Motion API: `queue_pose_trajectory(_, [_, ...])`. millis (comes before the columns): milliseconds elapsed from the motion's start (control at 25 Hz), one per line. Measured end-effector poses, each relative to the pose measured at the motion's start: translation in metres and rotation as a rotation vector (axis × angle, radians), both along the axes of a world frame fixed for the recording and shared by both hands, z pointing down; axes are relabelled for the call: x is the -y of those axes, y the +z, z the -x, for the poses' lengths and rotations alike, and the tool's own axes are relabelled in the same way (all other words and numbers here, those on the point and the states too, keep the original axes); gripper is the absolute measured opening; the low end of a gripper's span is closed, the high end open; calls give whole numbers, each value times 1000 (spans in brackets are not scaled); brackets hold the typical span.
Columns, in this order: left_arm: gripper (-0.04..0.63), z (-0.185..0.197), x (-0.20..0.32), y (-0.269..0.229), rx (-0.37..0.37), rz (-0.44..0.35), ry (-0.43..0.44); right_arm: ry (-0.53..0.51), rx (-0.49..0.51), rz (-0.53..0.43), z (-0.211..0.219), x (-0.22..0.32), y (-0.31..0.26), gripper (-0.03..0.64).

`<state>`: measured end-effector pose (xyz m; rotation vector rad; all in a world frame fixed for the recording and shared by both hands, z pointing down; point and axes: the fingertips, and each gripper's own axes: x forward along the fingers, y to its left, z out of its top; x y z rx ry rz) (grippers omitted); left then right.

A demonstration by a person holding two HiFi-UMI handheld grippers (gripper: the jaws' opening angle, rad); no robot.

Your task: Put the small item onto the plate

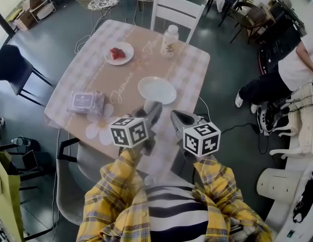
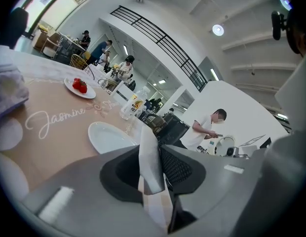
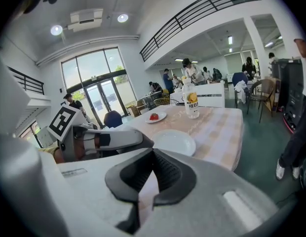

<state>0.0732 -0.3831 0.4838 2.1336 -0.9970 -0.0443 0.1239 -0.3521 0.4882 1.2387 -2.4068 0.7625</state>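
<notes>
At the near table edge [image 1: 96, 135], left gripper [image 1: 154, 107] is hovering with jaws partly apart; a pale strip [image 2: 149, 157] is showing in the gap, can't tell what. Right gripper [image 1: 176, 116] is hanging just beside it, jaws together, empty. Red item [image 1: 116, 53] is lying on the small plate [image 1: 129, 49], well ahead and left of both grippers, with the empty plate [image 1: 164, 92] sitting between.

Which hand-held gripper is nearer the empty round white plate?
Left. The left hand-held gripper ends just before the empty round white plate; the right hand-held gripper is farther back and rightward.
</notes>
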Motion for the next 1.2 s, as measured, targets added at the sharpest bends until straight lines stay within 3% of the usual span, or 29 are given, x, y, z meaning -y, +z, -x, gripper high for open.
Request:
queue_pose_trajectory(480, [100,0,47,27,5,67,-48,-14,-23,8,3,52,13,0])
queue_pose_trajectory(1200, [101,-19,87,47,41,141,-29,-29,-22,42,6,85,23,0])
